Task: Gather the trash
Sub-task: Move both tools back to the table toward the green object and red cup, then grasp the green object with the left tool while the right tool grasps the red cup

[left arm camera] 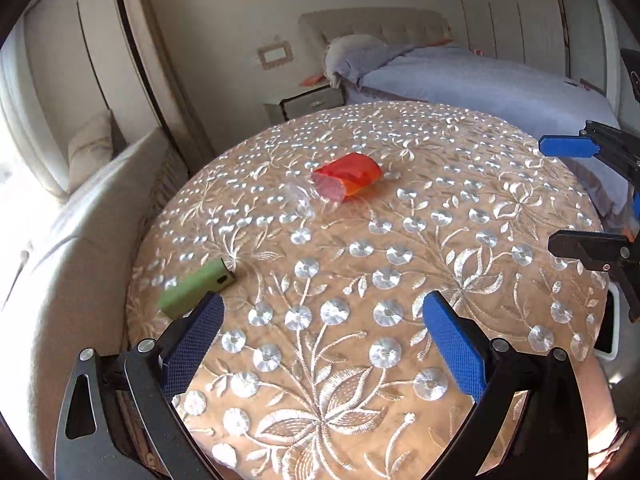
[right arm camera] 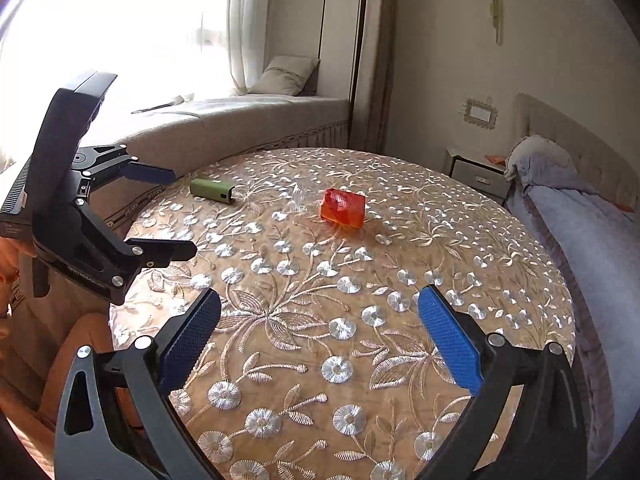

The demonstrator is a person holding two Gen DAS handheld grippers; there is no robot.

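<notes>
On the round bench [left arm camera: 400,280] lie three small things, and both tools hang open above it.

Near the middle lies a red wrapper [left arm camera: 347,177] on its side, and just beside it a piece of clear plastic [left arm camera: 298,197]. A green case [left arm camera: 196,289] lies well apart, near the bench edge by the window seat [right arm camera: 240,120]. The left tool [left arm camera: 323,344] holds nothing, its fingers spread wide. The right tool [right arm camera: 319,340] is also spread and holds nothing. A bed [left arm camera: 480,80] stands behind the bench.

The small green rectangular case [left arm camera: 196,288] lies partly behind the left gripper's blue finger pad [left arm camera: 194,344] — the crumpled clear plastic scrap [left arm camera: 298,196] stays indistinct.
</notes>
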